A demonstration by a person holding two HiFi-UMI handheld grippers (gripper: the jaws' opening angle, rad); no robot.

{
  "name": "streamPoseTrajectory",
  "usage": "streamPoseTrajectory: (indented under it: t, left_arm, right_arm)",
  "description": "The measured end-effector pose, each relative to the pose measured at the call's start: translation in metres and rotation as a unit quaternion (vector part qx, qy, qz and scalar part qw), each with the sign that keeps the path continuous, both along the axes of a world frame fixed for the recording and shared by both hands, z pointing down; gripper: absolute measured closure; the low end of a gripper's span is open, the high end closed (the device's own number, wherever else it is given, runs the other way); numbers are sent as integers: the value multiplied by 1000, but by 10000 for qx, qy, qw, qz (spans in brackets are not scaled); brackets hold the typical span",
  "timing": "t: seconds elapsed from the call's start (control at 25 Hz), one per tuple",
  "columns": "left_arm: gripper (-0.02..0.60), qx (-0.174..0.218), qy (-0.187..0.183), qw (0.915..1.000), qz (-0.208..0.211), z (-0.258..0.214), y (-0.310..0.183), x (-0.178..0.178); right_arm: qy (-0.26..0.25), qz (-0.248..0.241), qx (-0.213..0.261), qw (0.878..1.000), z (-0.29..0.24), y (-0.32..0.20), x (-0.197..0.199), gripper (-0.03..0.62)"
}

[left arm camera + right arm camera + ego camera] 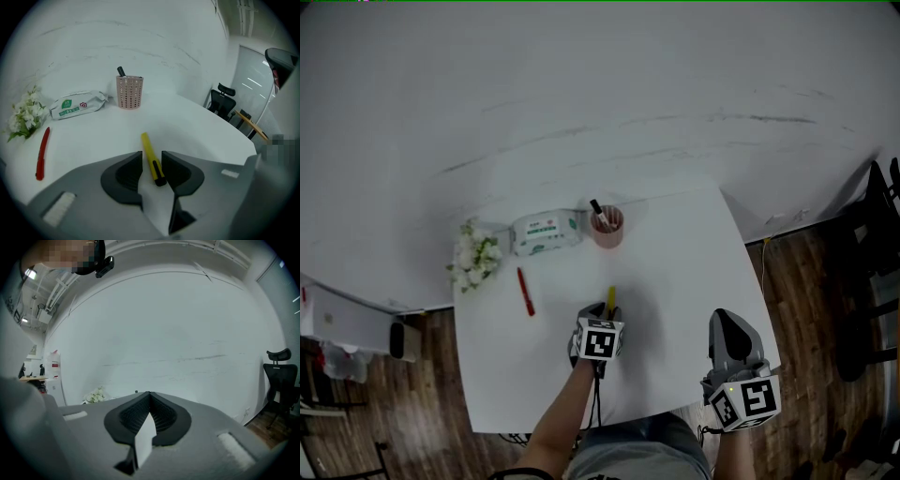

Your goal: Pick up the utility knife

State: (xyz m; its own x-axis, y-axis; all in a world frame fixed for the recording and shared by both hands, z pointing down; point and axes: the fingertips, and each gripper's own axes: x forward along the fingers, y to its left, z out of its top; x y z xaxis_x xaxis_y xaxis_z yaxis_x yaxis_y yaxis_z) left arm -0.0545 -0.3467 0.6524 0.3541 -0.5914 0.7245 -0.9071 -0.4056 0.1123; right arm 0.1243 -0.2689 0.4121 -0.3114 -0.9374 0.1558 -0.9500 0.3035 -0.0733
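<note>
We held the left hand-held gripper (152,154) spread astride the utility knife (148,149) lying on the worktop (684,262); our right hand-held gripper (149,393) was pressed together.

One cup (607,228) holds one marker (598,212). Left of the cup lie one wipes pack (546,232) and one flower bunch (474,257). In front of the cup lie one red pen (525,292) and one knife (611,296), all on one table (694,262).
</note>
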Motion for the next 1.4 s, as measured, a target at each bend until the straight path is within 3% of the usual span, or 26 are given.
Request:
streamPoseTrajectory:
  t: [0.2,0.4,0.6,0.72,1.12,1.4]
  left_arm:
    - [495,127,-294,9995,-73,-1,-4,-8]
    - [497,114,-321,9994,56,0,-2,-7]
    - [497,56,258,9995,-165,-10,5,-6]
    - [497,244,565,9979,-199,-28,9,-4]
    - [497,1202,780,9897,-25,-95,27,-6]
    - [497,1619,1049,9812,-86,-136,45,-8]
  right_arm:
    - [0,12,-6,10000,1,0,-2,591]
    - [3,4,-2,10000,1,1,-4,591]
    - [-3,-76,6,10000,0,1,-10,591]
    - [-40,-156,32,9999,1,0,-14,591]
    - [-82,-460,141,9988,-5,0,-30,591]
    - [-110,-695,213,9973,-7,3,-39,591]
